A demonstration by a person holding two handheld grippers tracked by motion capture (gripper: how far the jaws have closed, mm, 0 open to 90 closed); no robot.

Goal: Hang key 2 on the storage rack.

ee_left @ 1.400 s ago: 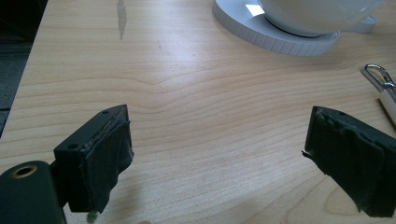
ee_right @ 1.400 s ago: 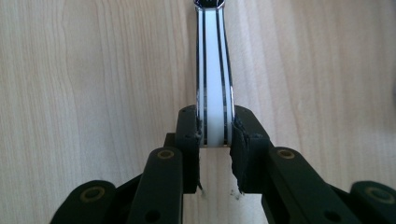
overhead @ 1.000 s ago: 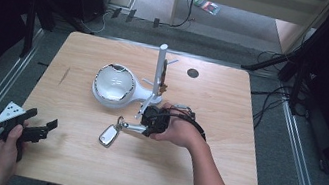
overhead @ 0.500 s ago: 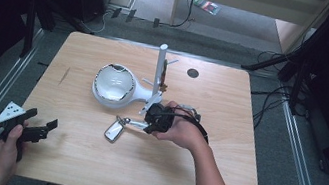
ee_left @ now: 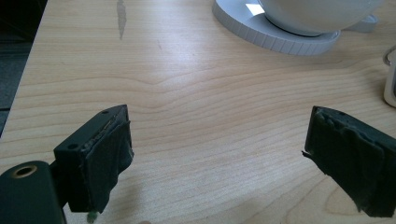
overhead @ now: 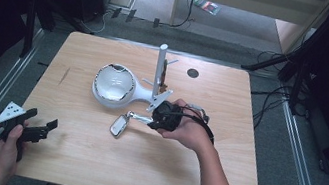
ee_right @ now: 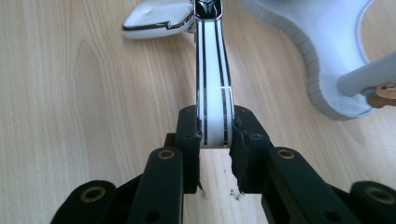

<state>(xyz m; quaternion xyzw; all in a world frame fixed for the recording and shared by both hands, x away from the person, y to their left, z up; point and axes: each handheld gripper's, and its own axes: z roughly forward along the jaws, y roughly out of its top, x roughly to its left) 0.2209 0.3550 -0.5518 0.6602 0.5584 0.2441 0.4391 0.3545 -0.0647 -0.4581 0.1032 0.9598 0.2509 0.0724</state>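
The white, black-striped handle [ee_right: 213,84] with its glossy chrome-edged head [overhead: 119,125] lies mid-table, clamped end-on in the right gripper [overhead: 161,117]; it has slid right and farther since earlier. Beyond it stands a round white ribbed-rim stand [overhead: 114,85]. The left gripper [overhead: 34,130] hovers wide open at the near left corner of the pale wood table [overhead: 90,161], above grey floor.

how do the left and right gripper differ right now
The left gripper is open with nothing between its jaws; the right gripper is shut on the white strap of a key fob. The left sits near the table's front left corner, the right mid-table beside the white stand. Both are hand-held with black jaws.
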